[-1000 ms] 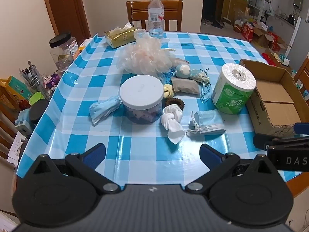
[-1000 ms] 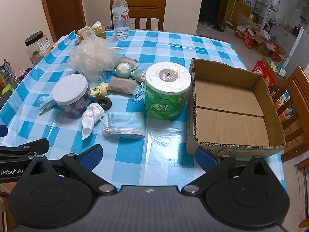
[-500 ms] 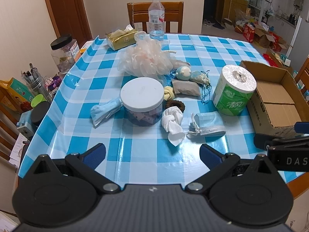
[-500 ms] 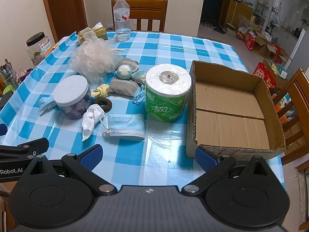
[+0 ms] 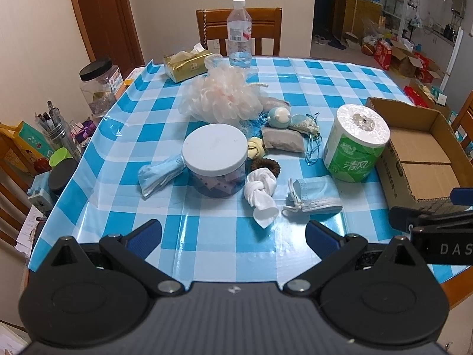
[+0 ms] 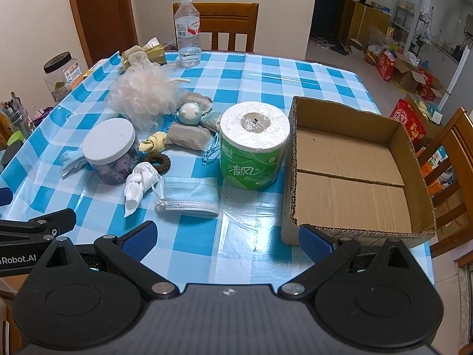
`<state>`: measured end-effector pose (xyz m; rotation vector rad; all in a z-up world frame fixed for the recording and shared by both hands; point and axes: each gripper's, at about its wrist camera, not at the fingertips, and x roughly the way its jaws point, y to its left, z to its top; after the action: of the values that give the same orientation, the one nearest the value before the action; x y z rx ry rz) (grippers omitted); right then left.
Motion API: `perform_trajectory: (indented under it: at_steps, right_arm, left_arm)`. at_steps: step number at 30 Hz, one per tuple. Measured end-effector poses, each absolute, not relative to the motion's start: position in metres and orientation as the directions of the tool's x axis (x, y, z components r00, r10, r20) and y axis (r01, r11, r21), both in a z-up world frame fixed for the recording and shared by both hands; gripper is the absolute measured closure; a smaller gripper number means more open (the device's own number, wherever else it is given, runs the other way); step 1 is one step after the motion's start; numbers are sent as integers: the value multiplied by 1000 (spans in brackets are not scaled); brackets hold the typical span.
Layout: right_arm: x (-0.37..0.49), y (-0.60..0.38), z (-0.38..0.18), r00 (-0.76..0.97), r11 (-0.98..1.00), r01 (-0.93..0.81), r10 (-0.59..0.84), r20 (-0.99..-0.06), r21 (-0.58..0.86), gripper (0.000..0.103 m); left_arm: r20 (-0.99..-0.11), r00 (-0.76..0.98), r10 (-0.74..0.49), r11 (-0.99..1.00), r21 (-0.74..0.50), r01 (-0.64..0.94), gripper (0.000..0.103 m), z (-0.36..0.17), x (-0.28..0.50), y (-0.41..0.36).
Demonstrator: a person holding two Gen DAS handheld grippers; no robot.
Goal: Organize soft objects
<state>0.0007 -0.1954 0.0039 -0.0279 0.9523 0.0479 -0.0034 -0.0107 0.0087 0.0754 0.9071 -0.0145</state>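
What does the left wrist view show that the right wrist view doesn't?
Only the left wrist view shows the whole crumpled mask left of the jar, plus the pen cup off the table's edge. Only the right wrist view shows the whole bare floor of the box. Both show the toilet roll, flat mask, white sock, loofah and bottle, with both sets of jaws open.
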Motion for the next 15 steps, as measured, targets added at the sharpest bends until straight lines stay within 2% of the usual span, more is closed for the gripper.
perform_trajectory:
  at_steps: [15]
  right_arm:
    - [-3,-209,8,589,996,-91,68,-805,18,0]
  left_arm:
    - [-764,644,39,996,80,35,1,17,-6,-26]
